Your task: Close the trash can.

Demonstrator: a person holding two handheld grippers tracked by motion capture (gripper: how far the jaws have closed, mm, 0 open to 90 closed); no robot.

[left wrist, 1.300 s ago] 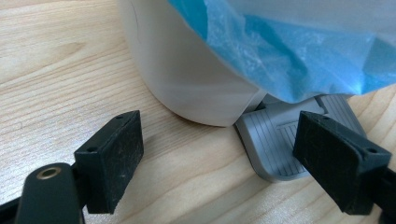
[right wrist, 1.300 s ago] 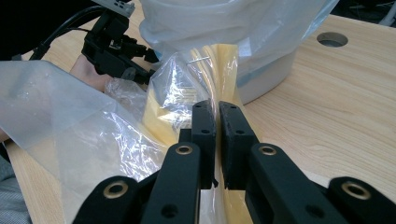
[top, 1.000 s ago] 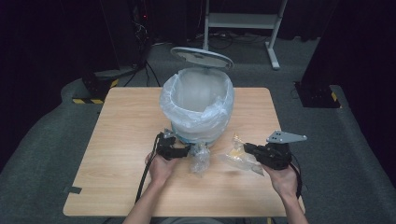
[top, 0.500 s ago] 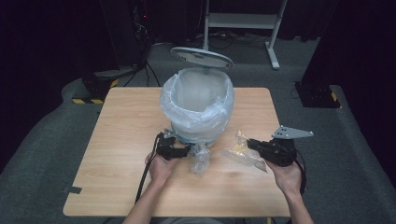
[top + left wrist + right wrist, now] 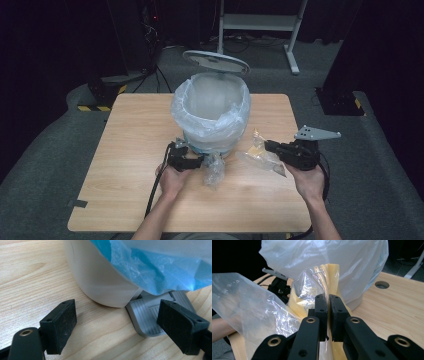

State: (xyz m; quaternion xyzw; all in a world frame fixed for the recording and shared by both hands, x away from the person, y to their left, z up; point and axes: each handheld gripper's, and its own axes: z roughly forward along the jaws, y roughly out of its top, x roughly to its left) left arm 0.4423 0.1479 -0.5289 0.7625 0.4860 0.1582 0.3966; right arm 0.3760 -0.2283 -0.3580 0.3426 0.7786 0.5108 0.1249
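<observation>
- Dark room all round, and a pale wooden surface (image 5: 125,165) carrying a pedal bin (image 5: 212,117) lined with a thin bag, its lid (image 5: 216,62) tipped up at the back.
- My thing in hand is the clear wrapper with a yellow strip (image 5: 332,277); from above it hangs off the right tool (image 5: 267,146), just beside the bin's right flank and a little above the wood.
- I have the right tool's jaws pressed together on that film, pinching it near one edge, so most of the wrapper dangles loose.
- To do this well I would lift high enough for the trailing film to clear the liner's rim (image 5: 210,87) before moving across, then let go only when it hangs over the mouth; light plastic may cling to the pads.
- My left tool (image 5: 117,322) rests low at the bin's foot with its jaws apart, one on each side of the grey pedal (image 5: 150,317) and holding nothing.
- A second crumpled clear bag (image 5: 214,169) lies on the surface in front of the bin, next in line, I judge.
</observation>
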